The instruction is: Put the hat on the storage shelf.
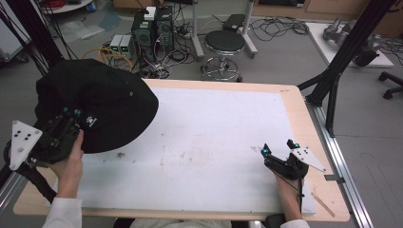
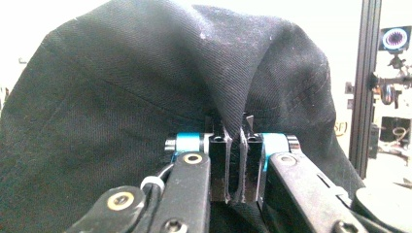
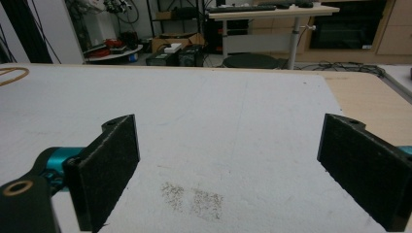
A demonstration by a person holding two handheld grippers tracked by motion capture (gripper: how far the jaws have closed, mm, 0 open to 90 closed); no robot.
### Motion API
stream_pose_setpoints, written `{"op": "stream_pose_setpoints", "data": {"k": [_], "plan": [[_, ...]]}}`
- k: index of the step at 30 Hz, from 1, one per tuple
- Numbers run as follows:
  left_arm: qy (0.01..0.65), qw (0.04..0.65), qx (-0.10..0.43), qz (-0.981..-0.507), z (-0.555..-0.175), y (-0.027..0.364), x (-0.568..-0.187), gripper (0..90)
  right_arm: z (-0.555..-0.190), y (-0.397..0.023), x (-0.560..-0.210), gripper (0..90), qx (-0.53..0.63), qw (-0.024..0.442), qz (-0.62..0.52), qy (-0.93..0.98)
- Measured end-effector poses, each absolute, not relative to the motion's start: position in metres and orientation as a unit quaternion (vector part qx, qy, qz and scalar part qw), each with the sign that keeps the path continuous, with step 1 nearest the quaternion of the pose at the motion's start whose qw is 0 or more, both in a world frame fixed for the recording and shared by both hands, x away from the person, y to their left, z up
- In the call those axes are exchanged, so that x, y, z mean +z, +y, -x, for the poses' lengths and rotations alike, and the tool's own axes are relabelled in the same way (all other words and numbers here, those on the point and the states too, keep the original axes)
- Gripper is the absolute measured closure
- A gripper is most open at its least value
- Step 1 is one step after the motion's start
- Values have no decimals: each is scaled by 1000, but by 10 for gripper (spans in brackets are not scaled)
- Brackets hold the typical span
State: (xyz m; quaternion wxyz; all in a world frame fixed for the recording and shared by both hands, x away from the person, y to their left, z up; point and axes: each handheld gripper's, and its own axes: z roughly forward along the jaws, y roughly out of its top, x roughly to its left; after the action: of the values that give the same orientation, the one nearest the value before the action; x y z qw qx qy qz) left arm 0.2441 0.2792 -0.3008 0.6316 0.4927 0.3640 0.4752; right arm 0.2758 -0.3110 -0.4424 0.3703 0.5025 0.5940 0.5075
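White padding covered my bench (image 1: 214, 142) while my left tongs (image 2: 236, 145), clamped on a fold of the black bucket hat (image 1: 97, 107), held it over the left edge, and my right tongs (image 1: 279, 148) rested wide open, empty, ready to take the brim next.
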Motion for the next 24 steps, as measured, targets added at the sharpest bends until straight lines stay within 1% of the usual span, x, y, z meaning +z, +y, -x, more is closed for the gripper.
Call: {"op": "stream_pose_setpoints", "data": {"k": [11,14,19,24], "plan": [[357,632,488,-485,-275,277,-284,859,-275,-310,-442,72,512,371,-500,592],[364,636,489,-474,-285,278,-277,860,-276,-309,-442,72,513,369,-500,592],[367,643,487,-463,-290,279,-269,859,-277,-308,-442,72,513,368,-496,596],[373,633,494,-464,-298,281,-261,859,-278,-306,-442,72,514,367,-492,599]]}}
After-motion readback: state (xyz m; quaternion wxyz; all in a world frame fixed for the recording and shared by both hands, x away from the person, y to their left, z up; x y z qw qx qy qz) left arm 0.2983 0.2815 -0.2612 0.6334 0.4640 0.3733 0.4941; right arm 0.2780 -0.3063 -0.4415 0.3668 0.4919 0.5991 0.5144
